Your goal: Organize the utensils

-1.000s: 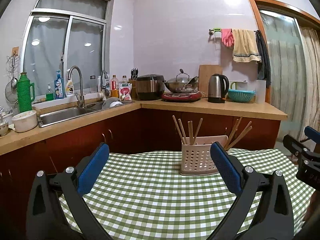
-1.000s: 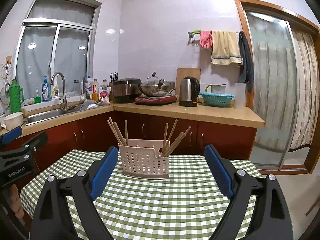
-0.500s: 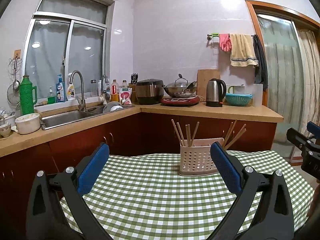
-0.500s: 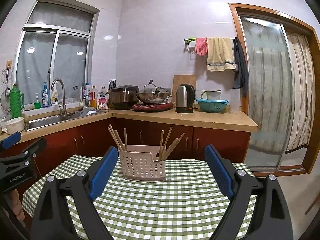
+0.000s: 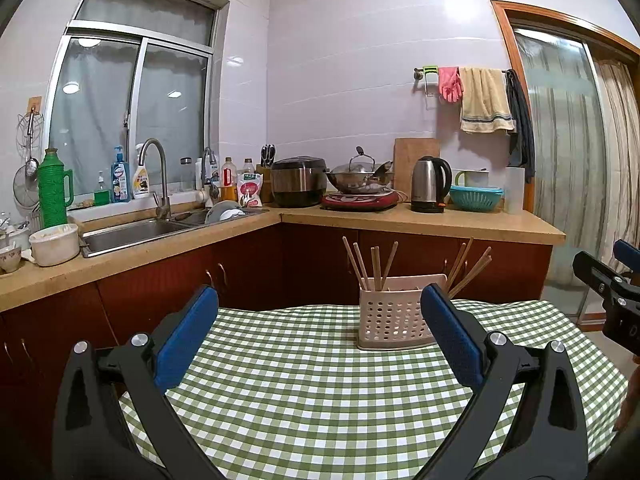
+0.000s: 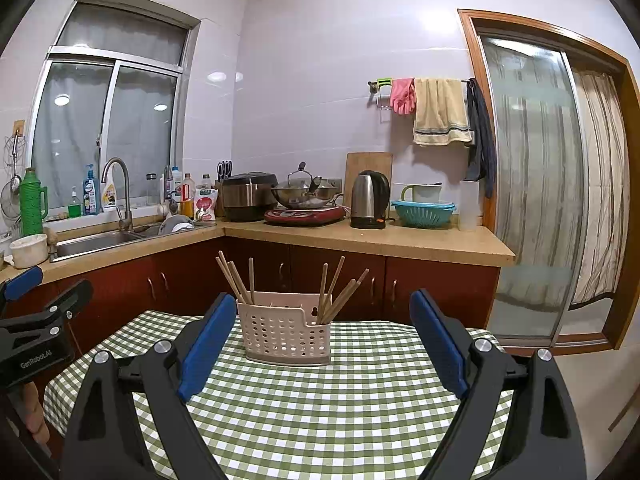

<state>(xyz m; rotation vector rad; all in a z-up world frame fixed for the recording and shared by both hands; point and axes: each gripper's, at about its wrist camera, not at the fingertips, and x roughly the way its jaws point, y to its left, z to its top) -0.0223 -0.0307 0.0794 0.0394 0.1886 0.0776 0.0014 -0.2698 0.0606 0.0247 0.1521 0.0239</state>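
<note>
While both grippers hang above the table with its green checked cloth, nothing lies on the cloth except the pale plastic holder, which stands upright near the far edge. The chopsticks are already inside it, in two groups: some lean in the left compartment and some fan out of the right one. So the utensils already stand where such a task would want them. This scene fits a moment when the sorting is finished, and it fits equally a moment when the sticks must be regrouped between the compartments; the pictures do not decide it.

The left gripper has its blue pads spread wide and holds nothing. The right gripper is also spread wide and empty. Both are well apart from the holder and point toward it.

If a stick must be taken, I judge it best to close on its upper part, above the rim, and to lift it straight along its own lean, so that the light holder does not tip or slide on the cloth. The other gripper could steady the holder wall.

The holder is beige with many round holes in its walls. The sticks are thin, light brown wood, and all lean outward.
</note>
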